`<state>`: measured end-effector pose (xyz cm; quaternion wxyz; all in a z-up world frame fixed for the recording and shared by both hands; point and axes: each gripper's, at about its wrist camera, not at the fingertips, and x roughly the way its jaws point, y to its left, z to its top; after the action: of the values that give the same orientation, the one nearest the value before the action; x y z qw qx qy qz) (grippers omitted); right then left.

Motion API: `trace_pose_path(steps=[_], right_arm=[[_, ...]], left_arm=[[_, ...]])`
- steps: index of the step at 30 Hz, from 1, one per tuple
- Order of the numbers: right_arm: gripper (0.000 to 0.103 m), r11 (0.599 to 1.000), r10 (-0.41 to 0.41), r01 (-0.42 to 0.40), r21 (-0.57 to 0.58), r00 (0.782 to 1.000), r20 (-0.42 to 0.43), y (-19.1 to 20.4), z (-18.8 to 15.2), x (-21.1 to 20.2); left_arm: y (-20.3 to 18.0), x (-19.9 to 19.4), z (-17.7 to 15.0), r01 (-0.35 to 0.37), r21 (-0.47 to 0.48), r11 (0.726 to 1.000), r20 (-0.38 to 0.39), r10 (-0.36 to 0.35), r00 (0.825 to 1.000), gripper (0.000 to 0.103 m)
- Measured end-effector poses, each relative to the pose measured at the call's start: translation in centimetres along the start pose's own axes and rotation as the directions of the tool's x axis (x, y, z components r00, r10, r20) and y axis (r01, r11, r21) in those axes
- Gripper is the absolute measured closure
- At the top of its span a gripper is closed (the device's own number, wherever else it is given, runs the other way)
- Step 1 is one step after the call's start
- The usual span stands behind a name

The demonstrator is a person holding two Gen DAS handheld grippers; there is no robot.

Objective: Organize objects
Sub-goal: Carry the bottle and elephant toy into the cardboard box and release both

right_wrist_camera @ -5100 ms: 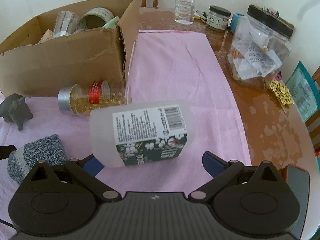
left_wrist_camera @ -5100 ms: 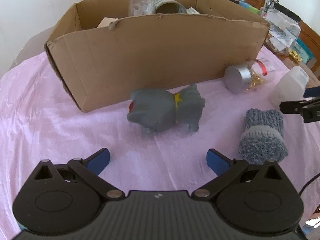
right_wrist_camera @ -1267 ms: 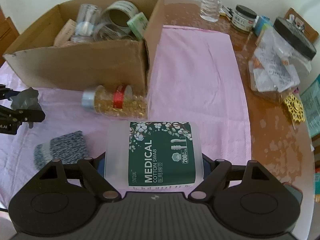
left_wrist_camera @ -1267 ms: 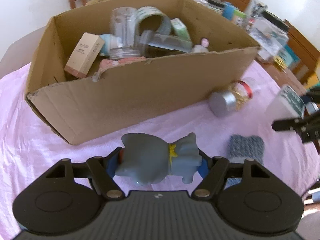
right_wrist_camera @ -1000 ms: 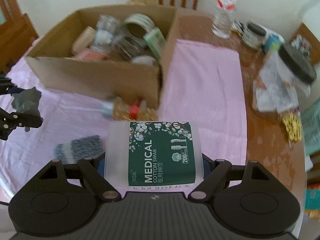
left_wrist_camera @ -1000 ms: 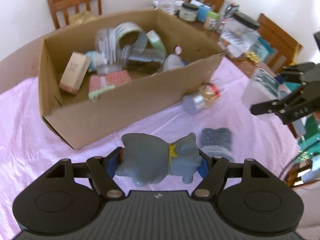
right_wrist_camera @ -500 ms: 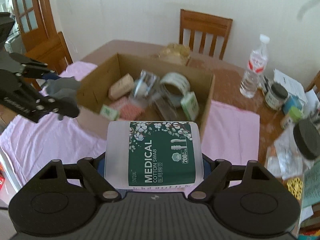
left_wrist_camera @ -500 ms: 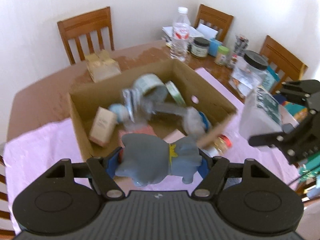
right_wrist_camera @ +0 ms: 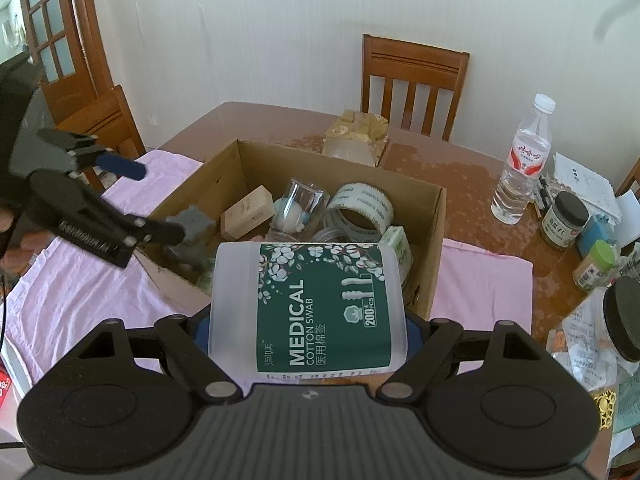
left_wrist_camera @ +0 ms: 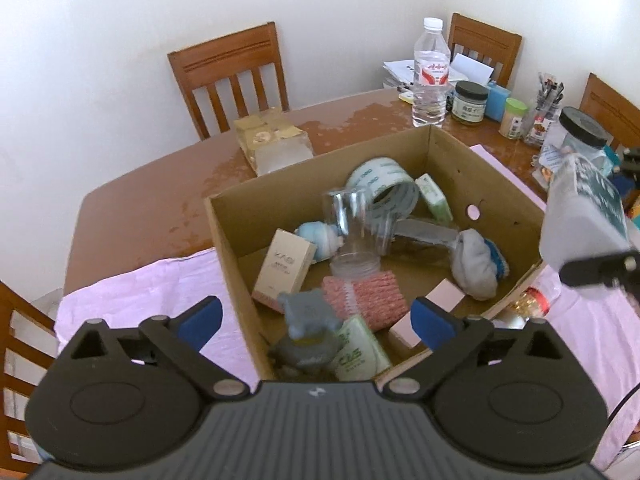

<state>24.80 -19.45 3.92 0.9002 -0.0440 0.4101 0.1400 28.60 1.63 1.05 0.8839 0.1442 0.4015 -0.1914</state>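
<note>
My left gripper (left_wrist_camera: 316,316) is open and empty, held above the near left corner of the cardboard box (left_wrist_camera: 224,240). The grey elephant toy (left_wrist_camera: 306,330) is loose below it inside the box, over a green packet; it also shows in the right wrist view (right_wrist_camera: 190,236). My right gripper (right_wrist_camera: 308,326) is shut on the cotton swab tub (right_wrist_camera: 306,308), a white tub with a green label, held above the box's near right edge. The tub shows in the left wrist view (left_wrist_camera: 580,220) too.
The box holds a tape roll (left_wrist_camera: 382,194), a clear cup (left_wrist_camera: 356,236), a small carton (left_wrist_camera: 284,266), a pink sponge (left_wrist_camera: 362,292) and a rolled sock (left_wrist_camera: 478,260). A pink cloth (left_wrist_camera: 132,292) covers the table. A water bottle (right_wrist_camera: 520,160), jars and chairs stand behind.
My left gripper has opened and let go of the elephant toy, which has dropped into the box. Both grippers have risen above the box; the right one still holds the tub.
</note>
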Motion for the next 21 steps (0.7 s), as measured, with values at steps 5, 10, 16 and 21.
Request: trace_pose_path(steps=[5,10,16,21], right_arm=[[0.017,1.000,-0.011,0.011,-0.001,1.000,-0.015,0.3,0.8,0.9],[0.017,1.000,-0.022,0.021,-0.008,0.999,-0.025,0.5,1.8,1.9],[0.016,0.999,-0.027,0.027,-0.027,0.999,-0.020,1.2,3.1,2.8],[0.000,0.999,-0.050,0.050,-0.018,0.999,0.007,1.4,3.7,3.7]], left_arm=[[0.3,-0.8,-1.3,-0.030,-0.015,0.999,0.010,0.030,0.999,0.002],[1.0,-2.0,-2.4,-0.014,-0.076,0.997,0.026,0.016,1.000,0.002],[1.4,-3.0,-3.6,-0.033,-0.109,0.993,0.037,0.037,0.999,0.001],[1.3,-3.0,-4.5,-0.055,-0.120,0.991,0.023,0.058,0.998,0.001]])
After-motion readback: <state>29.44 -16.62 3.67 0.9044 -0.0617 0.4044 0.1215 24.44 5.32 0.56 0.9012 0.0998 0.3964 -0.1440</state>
